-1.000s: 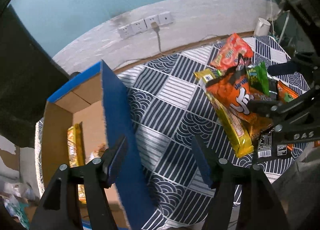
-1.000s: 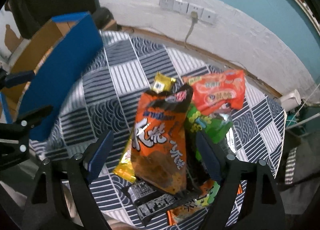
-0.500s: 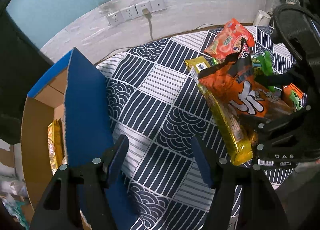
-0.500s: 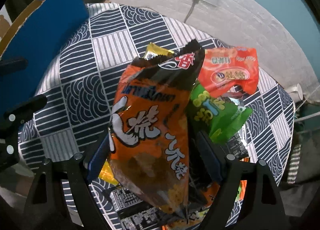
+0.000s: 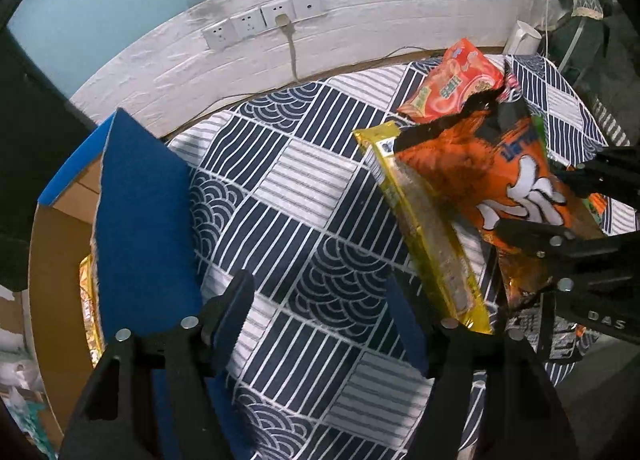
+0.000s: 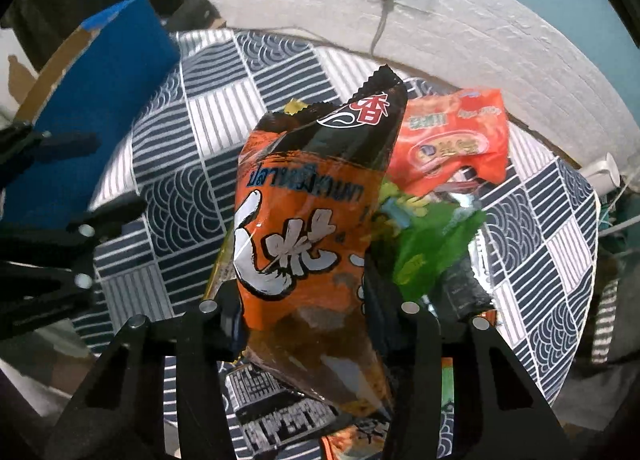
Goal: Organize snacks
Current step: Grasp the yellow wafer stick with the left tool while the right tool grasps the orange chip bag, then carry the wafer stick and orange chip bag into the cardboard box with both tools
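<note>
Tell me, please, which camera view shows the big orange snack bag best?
The right wrist view: the orange snack bag fills the middle of the frame, front print facing the camera, between the closing right gripper pads. The left wrist view shows it only at the right edge, from the side, partly hidden behind that gripper.

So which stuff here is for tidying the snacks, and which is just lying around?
For the job:
orange snack bag
yellow packet
red packet
green packet
cardboard box
right gripper

Just there:
wall sockets
patterned tablecloth
white cup
</note>
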Action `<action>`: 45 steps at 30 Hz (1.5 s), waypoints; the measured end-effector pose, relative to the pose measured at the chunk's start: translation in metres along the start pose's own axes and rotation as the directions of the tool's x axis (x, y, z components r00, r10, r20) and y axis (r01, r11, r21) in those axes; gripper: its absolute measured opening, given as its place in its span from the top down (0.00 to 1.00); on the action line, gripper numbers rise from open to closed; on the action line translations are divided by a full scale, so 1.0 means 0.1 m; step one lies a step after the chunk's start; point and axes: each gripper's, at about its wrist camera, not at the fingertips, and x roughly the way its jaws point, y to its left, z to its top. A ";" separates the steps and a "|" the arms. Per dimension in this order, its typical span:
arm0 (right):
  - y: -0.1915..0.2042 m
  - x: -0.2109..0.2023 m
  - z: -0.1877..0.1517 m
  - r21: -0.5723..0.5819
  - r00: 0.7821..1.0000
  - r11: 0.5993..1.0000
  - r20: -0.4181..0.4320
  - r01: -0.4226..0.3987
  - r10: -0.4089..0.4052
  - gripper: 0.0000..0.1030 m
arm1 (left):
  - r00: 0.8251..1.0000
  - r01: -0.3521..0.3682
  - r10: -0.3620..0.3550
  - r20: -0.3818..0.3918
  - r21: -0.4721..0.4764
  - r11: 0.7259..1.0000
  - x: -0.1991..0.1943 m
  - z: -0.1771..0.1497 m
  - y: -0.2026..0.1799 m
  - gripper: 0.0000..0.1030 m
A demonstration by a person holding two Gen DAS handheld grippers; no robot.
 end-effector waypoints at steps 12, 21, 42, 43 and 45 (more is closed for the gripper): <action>-0.44 -0.25 -0.09 0.069 0.999 0.998 0.048 0.013 -0.016 0.56 | 0.998 0.050 -0.051 -0.034 -0.025 0.998 0.24 0.21 -0.30 0.27; -0.66 -0.25 -0.19 0.115 0.999 0.993 0.054 0.001 -0.007 0.56 | 0.991 0.081 -0.089 -0.097 -0.077 0.994 0.53 0.37 -0.48 0.24; -0.65 -0.28 -0.19 0.102 0.998 0.995 0.063 -0.006 -0.001 0.56 | 0.986 0.116 -0.130 -0.109 -0.131 0.985 0.79 0.36 -0.33 0.72; -0.64 -0.29 -0.18 0.100 0.998 0.995 0.066 -0.006 0.000 0.56 | 0.986 0.118 -0.132 -0.101 -0.132 0.984 0.76 0.35 -0.32 0.72; -0.62 -0.31 -0.18 0.097 0.998 0.995 0.070 -0.007 0.000 0.56 | 0.989 0.117 -0.127 -0.081 -0.127 0.985 0.67 0.34 -0.28 0.72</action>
